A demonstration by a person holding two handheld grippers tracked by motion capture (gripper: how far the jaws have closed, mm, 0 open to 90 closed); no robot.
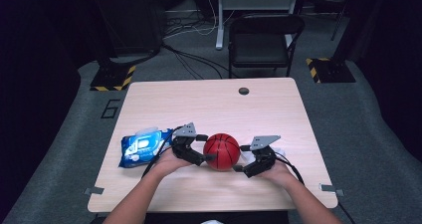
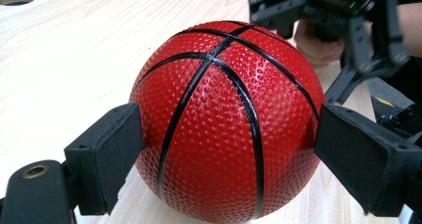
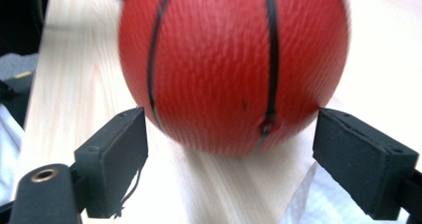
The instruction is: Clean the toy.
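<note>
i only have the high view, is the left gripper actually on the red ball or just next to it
observer: in the left gripper view the red ball sits between the left gripper jaws, and both pads touch its sides.
operator: and the right one
observer: the right gripper jaws are open. The ball is just ahead of the pads and touches neither.
operator: anything under that gripper
observer: a white sheet, tissue or cloth, lies on the table below its jaws.

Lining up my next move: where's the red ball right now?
In the high view the red ball sits on the table near its front edge, between the left gripper and right gripper, with the blue wipes pack further left.
</note>
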